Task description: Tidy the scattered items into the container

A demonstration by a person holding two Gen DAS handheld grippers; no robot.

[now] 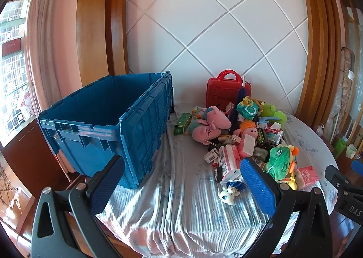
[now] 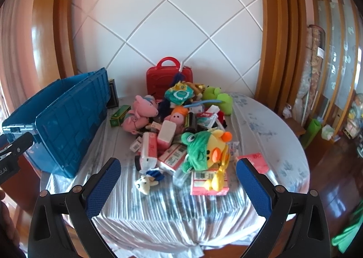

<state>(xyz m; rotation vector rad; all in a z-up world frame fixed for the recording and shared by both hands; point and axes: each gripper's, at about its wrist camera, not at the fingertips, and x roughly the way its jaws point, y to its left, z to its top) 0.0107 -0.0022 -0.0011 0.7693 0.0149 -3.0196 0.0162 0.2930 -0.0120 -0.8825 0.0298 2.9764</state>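
Holding both the left gripper [image 1: 181, 180] and right gripper [image 2: 178, 180] spread wide, empty. Risking toppling the heaped plush-and-carton pile [image 2: 181, 126] off the wrinkled striped cloth [image 2: 172, 208], missing the ribbed blue plastic crate [image 1: 109, 121].

Bare cloth [image 2: 172, 208] before toy pile [image 2: 181, 131]

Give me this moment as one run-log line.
phase: pre-grasp | left gripper: open, empty | right gripper: open, empty | blue crate: nothing seen inside | toy pile: on table, untouched
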